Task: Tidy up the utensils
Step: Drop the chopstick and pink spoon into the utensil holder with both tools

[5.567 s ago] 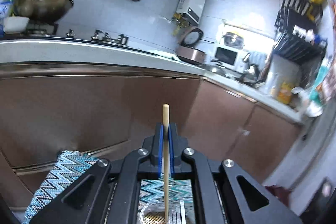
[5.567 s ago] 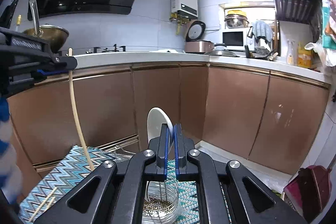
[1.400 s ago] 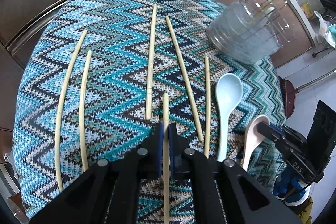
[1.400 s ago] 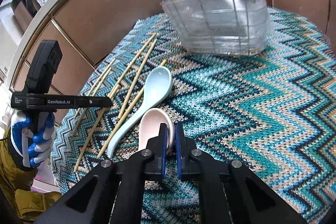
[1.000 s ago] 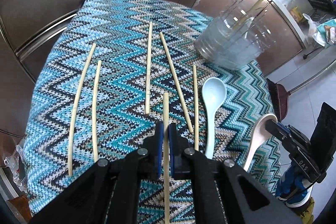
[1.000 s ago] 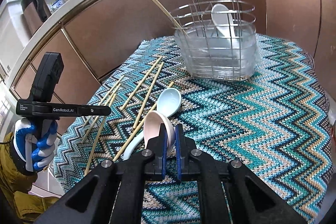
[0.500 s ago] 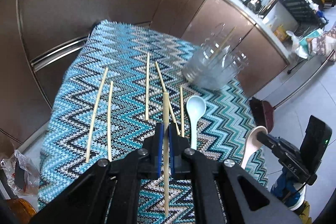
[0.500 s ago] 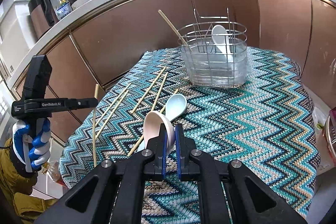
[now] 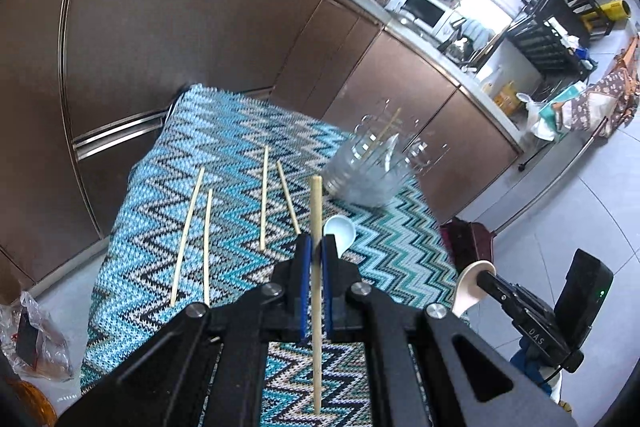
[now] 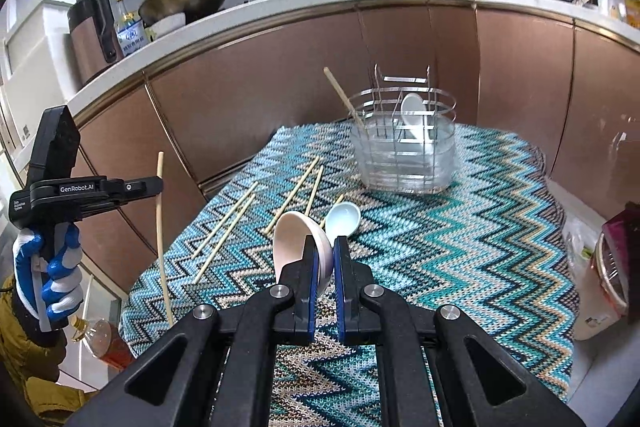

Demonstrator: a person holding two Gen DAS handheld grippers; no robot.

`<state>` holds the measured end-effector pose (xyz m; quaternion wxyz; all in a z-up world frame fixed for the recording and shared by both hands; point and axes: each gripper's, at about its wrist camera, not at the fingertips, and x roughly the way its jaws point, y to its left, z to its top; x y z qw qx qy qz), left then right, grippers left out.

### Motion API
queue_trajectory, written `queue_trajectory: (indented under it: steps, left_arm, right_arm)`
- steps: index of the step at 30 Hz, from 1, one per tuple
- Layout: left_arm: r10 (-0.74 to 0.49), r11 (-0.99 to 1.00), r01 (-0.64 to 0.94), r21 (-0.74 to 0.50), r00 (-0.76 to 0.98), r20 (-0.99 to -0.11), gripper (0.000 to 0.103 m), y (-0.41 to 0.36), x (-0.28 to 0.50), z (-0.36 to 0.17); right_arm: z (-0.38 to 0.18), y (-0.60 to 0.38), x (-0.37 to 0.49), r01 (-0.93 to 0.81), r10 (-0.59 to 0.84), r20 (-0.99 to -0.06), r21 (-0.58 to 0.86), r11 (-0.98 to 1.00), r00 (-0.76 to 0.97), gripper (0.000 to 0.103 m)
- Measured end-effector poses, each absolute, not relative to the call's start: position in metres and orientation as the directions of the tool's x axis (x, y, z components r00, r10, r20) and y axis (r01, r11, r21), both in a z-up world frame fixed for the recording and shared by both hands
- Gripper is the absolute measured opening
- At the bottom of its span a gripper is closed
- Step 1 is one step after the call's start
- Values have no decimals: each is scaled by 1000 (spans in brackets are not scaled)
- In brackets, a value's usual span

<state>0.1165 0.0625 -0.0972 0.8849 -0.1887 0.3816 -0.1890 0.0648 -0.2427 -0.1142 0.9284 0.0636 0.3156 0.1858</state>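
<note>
Partly done: left tongs clamp a pale wooden chopstick, right tongs a pinkish ceramic spoon; five chopsticks and a blue spoon wait at twelve o'clock, wire basket beyond.

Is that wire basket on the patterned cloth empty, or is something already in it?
Not empty. In the right wrist view, the wire utensil basket already holds a white spoon and one chopstick leaning out over its rim.

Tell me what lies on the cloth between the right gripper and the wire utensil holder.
In the right wrist view: a pale blue spoon and loose chopsticks, before the wire utensil holder.
</note>
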Motion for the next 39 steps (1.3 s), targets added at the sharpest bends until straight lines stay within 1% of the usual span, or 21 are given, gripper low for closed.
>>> queue_trajectory:
  steps: [4,10,13,17,22,26,30,33,39]
  left_arm:
    - [-486,854,217,-473,657,-576,5,55,120,-77]
    - [-516,837,295,-461,704,-488,5,26,147,-25]
    - [-523,830,318,-458,730,-441,5,13,164,0]
    - [-479,850,319,-419,799,-363,5,-10,198,36]
    - [-422,868,289,-404,858,-294,5,-35,243,56]
    - [-385,876,256,-409,882,-272,5,-51,279,55]
    - [-340,894,218,-393,899,-277,5,-71,306,39]
    - [-284,920,178,-350,917,-280,5,-87,316,18]
    - [-226,948,146,-283,935,-275,5,-112,324,-21]
  right_arm:
    - [-103,-253,60,-279,361,-535,232,932,763,7]
    - [-75,-270,75,-261,329,-486,202,944,810,7]
    - [-57,-277,92,-248,304,-445,181,952,842,7]
    - [-33,-285,121,-203,247,-385,150,968,889,7]
    - [-15,-294,162,-118,151,-315,120,986,937,8]
    - [-8,-294,194,-50,69,-274,76,996,959,8]
    - [-11,-291,220,10,-2,-241,30,999,971,8]
    - [-26,-287,241,39,-35,-250,12,999,968,8]
    - [-62,-284,263,85,-78,-275,14,996,958,8]
